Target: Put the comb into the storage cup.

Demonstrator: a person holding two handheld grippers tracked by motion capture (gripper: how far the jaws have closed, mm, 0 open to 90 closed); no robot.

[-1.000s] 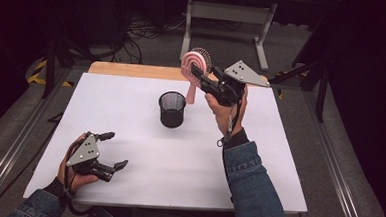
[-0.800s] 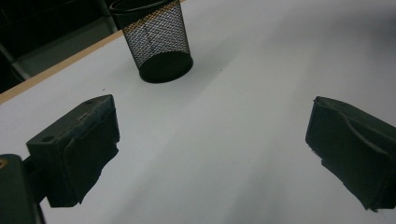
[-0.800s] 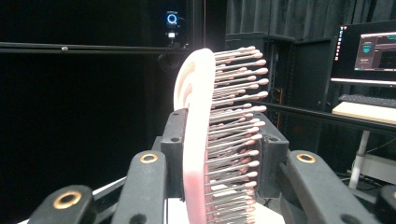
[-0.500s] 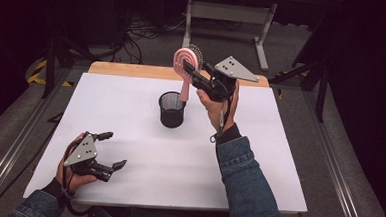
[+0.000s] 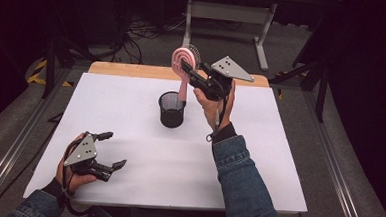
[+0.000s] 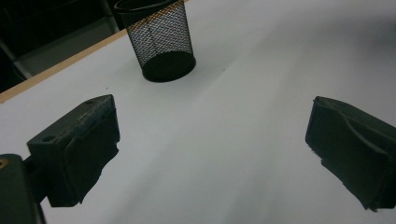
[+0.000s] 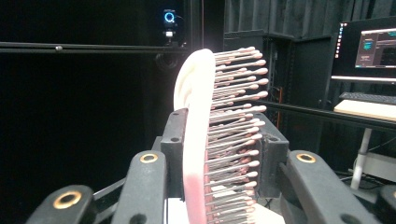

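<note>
A pink hairbrush [image 5: 184, 63] hangs upright above the table, head up, its handle pointing down toward a black mesh cup [image 5: 171, 109]. My right gripper [image 5: 189, 72] is shut on the brush just below the head, held high behind and to the right of the cup. In the right gripper view the brush [image 7: 196, 140] stands between both jaws with its bristles facing right. My left gripper [image 5: 111, 149] rests open near the table's front left corner, nothing between its jaws. The left gripper view shows the mesh cup [image 6: 161, 42] standing upright ahead, apart from the jaws.
The white table top [image 5: 278, 158] has a wooden strip [image 5: 133, 70] along its far edge. Behind the table stand a metal frame [image 5: 226, 12] and cables on the floor. A monitor [image 7: 371, 49] glows at the right in the right gripper view.
My right gripper has carried the brush leftward and a little toward the cup, turning it more upright. The left gripper has stayed in place, open.
</note>
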